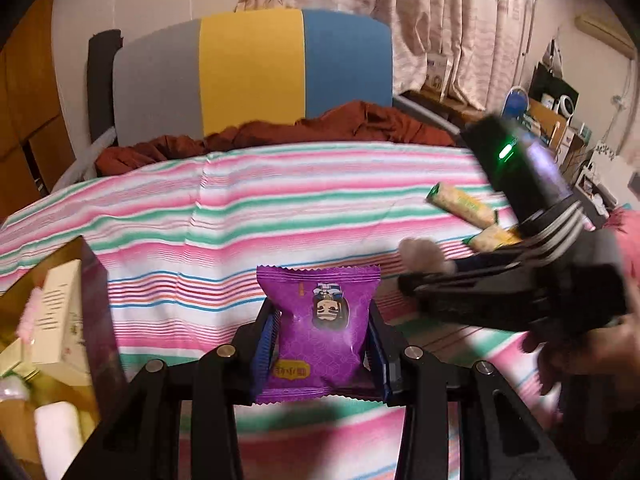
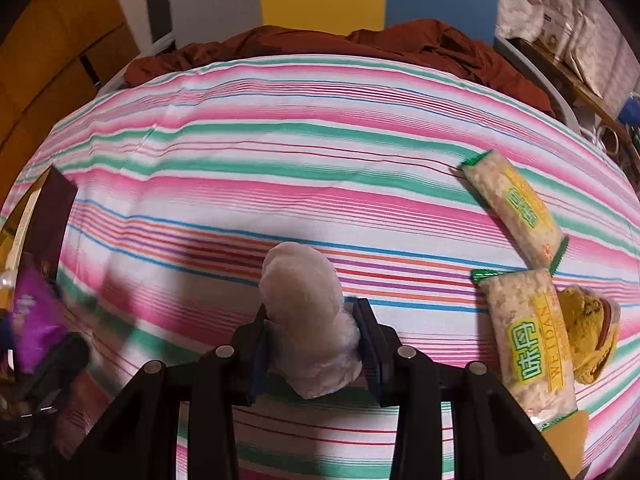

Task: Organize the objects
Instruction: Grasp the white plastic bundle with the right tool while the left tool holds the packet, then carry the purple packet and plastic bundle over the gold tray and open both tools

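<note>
Now pinched between left fingers: purple snack packet; squeezed between right fingers: pale fluffy toy; rightward, two rice-cracker bars.

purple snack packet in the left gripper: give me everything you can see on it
The purple snack packet is a small glossy foil-look pillow pouch with crimped zigzag seals at both ends, a faint hexagon pattern, a cartoon face and a yellow label, both printed upside down in the left wrist view. It looks sealed and puffy. The left gripper is shut on it, blue pads pressing its two sides, holding it above the striped cloth. Nothing else touches it.
</note>
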Motion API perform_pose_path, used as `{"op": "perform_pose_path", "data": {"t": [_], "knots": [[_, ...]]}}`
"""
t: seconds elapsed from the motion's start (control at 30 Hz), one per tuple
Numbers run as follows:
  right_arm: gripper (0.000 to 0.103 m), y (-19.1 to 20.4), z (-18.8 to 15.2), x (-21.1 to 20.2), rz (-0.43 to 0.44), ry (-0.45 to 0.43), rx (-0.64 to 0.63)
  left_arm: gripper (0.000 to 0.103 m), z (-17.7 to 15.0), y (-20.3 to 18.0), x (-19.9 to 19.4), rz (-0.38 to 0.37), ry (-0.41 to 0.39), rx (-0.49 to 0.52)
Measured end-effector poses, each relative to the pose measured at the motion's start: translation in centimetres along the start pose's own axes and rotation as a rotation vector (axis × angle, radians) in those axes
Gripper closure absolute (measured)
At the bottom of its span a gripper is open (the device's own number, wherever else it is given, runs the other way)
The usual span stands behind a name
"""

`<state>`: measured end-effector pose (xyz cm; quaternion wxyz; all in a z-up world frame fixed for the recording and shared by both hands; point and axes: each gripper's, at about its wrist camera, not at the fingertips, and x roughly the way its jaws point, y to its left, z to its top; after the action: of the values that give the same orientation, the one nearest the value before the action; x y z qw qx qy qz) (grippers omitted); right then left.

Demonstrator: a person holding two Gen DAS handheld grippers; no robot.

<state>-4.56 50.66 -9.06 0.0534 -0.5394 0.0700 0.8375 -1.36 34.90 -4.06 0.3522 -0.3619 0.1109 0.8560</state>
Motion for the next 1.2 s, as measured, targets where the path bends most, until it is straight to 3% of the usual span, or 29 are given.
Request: {"op": "perform_pose_path", "data": {"t": [0.37,0.7,0.83,1.07,1.2], "knots": [[0.065,0.9,-0.2,0.2,-0.003,-0.014,-0.041,0.061,-0.3,2.5,-6.9,0.034,-0.071,-0.058],[0.065,1.0,-0.4,0.5,-0.013,-0.021,-0.043,0.063,-0.7,5.8,-10.8,0.019,-0.137,-0.131],[0.065,1.2,-0.3,0.4,0.001,-0.020,-0.049,0.063,-1.3,8.0,-12.5,0.047,-0.160,-0.163],[0.065,4.1,-0.7,0.2,0.044,-0.022,-0.129,0.063,-4.1,14.9,-16.2,0.195,-0.184,-0.282],[0.065,5.2,-0.9,-1.3,0.109,-0.057,-0.089,0.062,-6.4,19.2,-17.8,0.308,-0.182,-0.354]]}}
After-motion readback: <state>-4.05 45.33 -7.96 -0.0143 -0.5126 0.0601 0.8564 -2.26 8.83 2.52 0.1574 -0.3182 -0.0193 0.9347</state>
